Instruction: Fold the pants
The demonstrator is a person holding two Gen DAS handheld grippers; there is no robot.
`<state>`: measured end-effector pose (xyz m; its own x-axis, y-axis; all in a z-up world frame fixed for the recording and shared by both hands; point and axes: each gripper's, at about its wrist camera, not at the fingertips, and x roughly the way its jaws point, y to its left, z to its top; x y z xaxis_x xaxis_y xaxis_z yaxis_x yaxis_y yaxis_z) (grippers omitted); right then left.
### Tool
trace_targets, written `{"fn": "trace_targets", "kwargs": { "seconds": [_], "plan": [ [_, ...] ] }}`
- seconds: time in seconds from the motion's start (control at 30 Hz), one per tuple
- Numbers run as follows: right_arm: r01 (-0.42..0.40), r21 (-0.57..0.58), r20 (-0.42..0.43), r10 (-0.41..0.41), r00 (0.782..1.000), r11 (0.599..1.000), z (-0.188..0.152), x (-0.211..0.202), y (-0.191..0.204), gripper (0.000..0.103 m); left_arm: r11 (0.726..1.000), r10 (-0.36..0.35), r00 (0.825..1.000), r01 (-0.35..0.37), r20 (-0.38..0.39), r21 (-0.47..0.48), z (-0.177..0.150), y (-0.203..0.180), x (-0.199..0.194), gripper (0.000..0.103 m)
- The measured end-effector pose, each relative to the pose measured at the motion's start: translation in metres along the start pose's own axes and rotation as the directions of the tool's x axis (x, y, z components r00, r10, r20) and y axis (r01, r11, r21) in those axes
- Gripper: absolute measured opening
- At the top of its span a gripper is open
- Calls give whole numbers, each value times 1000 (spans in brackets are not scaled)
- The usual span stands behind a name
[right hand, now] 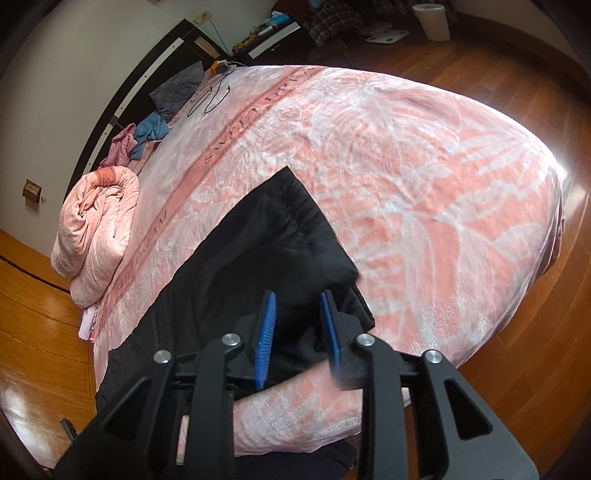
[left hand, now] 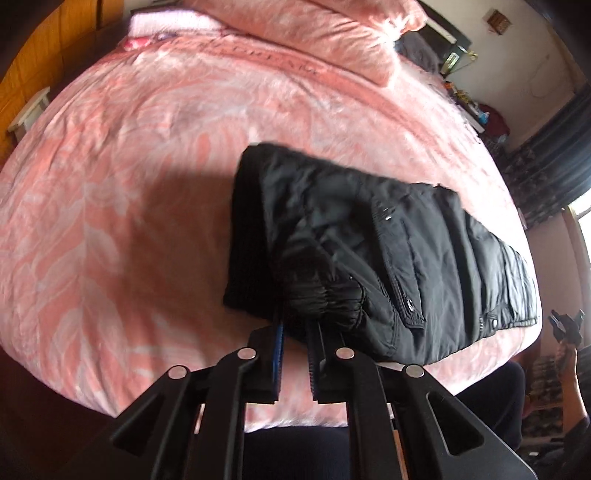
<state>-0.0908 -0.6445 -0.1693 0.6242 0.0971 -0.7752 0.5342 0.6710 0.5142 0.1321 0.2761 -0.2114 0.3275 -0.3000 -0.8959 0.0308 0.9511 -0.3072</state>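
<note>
Black padded pants (left hand: pixel 369 251) lie folded on a pink bed cover (left hand: pixel 129 184) near its front edge. My left gripper (left hand: pixel 295 325) has its fingers around the elastic cuff (left hand: pixel 325 295), with a narrow gap between the pads; fabric hides the tips. In the right wrist view the pants (right hand: pixel 258 258) stretch from the far middle to the near left. My right gripper (right hand: pixel 298 299) is open, its blue pads (right hand: pixel 266 332) over the near edge of the folded cloth, holding nothing.
A rolled pink quilt (right hand: pixel 96 225) lies at the bed's left side, with loose clothes (right hand: pixel 147 129) and a grey pillow (right hand: pixel 177 88) near the headboard. Wooden floor (right hand: pixel 535 332) surrounds the bed. A white bin (right hand: pixel 432 20) stands far off.
</note>
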Motion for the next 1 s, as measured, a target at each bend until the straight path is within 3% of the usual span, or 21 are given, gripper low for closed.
{"fn": "trace_targets", "kwargs": {
  "seconds": [0.1,0.13,0.17,0.2,0.23,0.27,0.37,0.43,0.53,0.63,0.7,0.73,0.8,0.87,0.9,0.93,0.97,1.0],
  "plan": [
    [-31,50,-3,31,1000,998,-11,-3,-7,35,995,76,997,-77,-10,-62,-12,22,0,15],
    [-47,77,5,46,999,996,-15,-6,-10,35,992,91,996,-90,1,-93,-16,30,-4,25],
    [-72,111,14,71,997,991,-20,-9,-13,39,987,103,994,-99,22,-129,-20,37,-10,43],
    [-95,140,22,93,995,986,-24,-10,-16,41,983,104,993,-94,53,-157,-24,42,-17,52],
    [-110,161,27,107,994,981,-29,-11,-18,44,979,95,990,-75,101,-192,-29,46,-26,66],
    [-128,183,31,124,992,975,-34,-10,-19,44,974,73,987,-40,145,-222,-34,48,-34,74],
    [-150,215,31,147,989,965,-45,-2,-16,49,959,-2,982,56,190,-279,-43,45,-40,91],
    [-158,224,22,158,987,962,-51,8,-12,51,946,-72,978,130,198,-297,-45,37,-37,98],
    [-168,240,5,172,985,956,-56,22,-4,51,913,-170,971,220,170,-343,-44,29,-16,99],
    [-168,250,-10,176,984,954,-56,34,5,54,889,-208,965,256,163,-381,-42,19,3,99],
    [-171,258,-7,179,984,951,-54,38,9,54,883,-220,962,267,161,-387,-39,11,15,97],
    [-172,263,-4,179,984,949,-52,39,10,54,882,-221,960,273,174,-384,-37,8,17,90],
    [-179,266,5,184,983,947,-47,38,12,55,890,-203,962,259,184,-375,-30,-1,17,73],
    [-181,268,18,183,983,946,-42,36,12,58,901,-207,962,258,177,-348,-21,-8,16,39],
    [-183,275,23,184,983,944,-40,35,9,60,903,-215,961,264,176,-340,-17,-10,17,31],
    [-185,286,29,185,982,940,-38,35,6,60,906,-218,961,265,173,-329,-13,-12,17,17],
    [-189,296,37,187,982,936,-36,35,3,60,913,-217,961,262,170,-312,-7,-16,16,7],
    [-194,307,47,188,981,932,-34,35,0,60,918,-211,963,255,170,-304,-2,-18,17,5]
  ]
}}
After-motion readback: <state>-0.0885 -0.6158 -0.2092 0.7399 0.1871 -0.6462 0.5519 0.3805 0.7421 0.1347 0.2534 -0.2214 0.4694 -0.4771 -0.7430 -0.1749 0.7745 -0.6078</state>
